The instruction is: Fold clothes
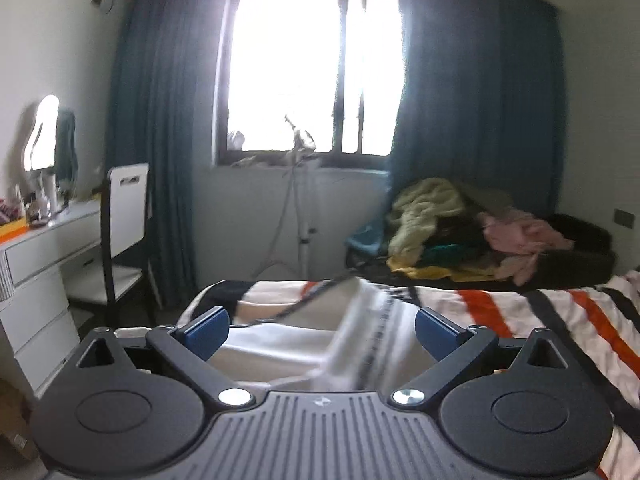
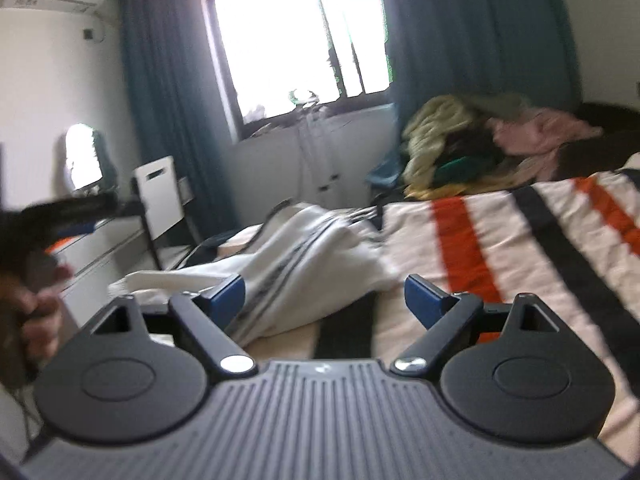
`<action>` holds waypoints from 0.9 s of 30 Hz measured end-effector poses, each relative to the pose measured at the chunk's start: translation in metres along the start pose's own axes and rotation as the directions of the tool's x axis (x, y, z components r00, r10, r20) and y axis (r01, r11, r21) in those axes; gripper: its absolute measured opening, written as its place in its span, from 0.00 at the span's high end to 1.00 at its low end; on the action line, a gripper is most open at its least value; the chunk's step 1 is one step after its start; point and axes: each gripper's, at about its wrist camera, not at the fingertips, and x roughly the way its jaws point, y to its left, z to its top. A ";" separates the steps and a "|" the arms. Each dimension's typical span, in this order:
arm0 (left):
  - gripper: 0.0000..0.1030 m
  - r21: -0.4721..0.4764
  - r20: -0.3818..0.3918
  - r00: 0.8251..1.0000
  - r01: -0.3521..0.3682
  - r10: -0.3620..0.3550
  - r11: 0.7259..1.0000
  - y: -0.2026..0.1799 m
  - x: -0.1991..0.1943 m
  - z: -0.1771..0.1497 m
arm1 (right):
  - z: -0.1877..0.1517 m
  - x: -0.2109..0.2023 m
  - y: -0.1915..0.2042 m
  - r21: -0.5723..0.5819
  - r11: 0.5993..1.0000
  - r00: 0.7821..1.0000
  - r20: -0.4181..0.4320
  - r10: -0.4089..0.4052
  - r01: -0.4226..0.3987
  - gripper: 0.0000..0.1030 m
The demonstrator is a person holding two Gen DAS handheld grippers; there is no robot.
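Both grippers off the cloth, jaws spread wide, nothing pinched: left gripper (image 1: 322, 326) and right gripper (image 2: 324, 294) each show blue pads well apart with only air and the view of the fabric between them. Landmark is the striped bedspread (image 2: 500, 240), cream with orange and black bands. The white garment (image 2: 304, 248), with dark stripes running down it, lies rumpled on the bedspread's near-left part, towards the bed edge on the dresser side, bunched into a ridge rather than flat. From the left wrist view the garment (image 1: 360, 332) sits just ahead of and below the open jaws, blurred, so whether the cloth brushes a pad cannot be told; in the right wrist view it lies ahead and to the left of centre, close past the left pad, apart from the right pad. A hand (image 2: 36, 312) gripping the other tool shows at the left edge of the right view. Judgement: the step looks like re-gripping for the next fold. To do it well, pick two matching corners or hem ends, come in low with jaws open, pinch a single layer edge on each side, then pull taut and level so the stripes run straight before laying over. The pile of clothes (image 1: 460, 228) beyond the bedspread's far edge waits untouched.
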 end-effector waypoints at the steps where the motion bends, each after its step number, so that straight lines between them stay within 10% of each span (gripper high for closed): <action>1: 0.02 0.019 0.001 1.000 0.011 -0.011 1.000 -0.014 -0.008 -0.008 | -0.004 -0.002 -0.007 -0.010 1.000 1.000 0.012 -0.008 0.008 0.14; 10: 0.02 0.046 -0.001 0.998 0.059 -0.059 0.997 -0.085 -0.031 -0.068 | -0.033 -0.019 -0.062 -0.060 0.994 0.994 0.068 -0.091 0.095 0.14; 27: 0.02 0.080 -0.032 0.992 0.122 -0.119 0.989 -0.078 -0.033 -0.118 | -0.060 -0.012 -0.056 0.003 0.993 0.991 0.060 -0.121 0.121 0.14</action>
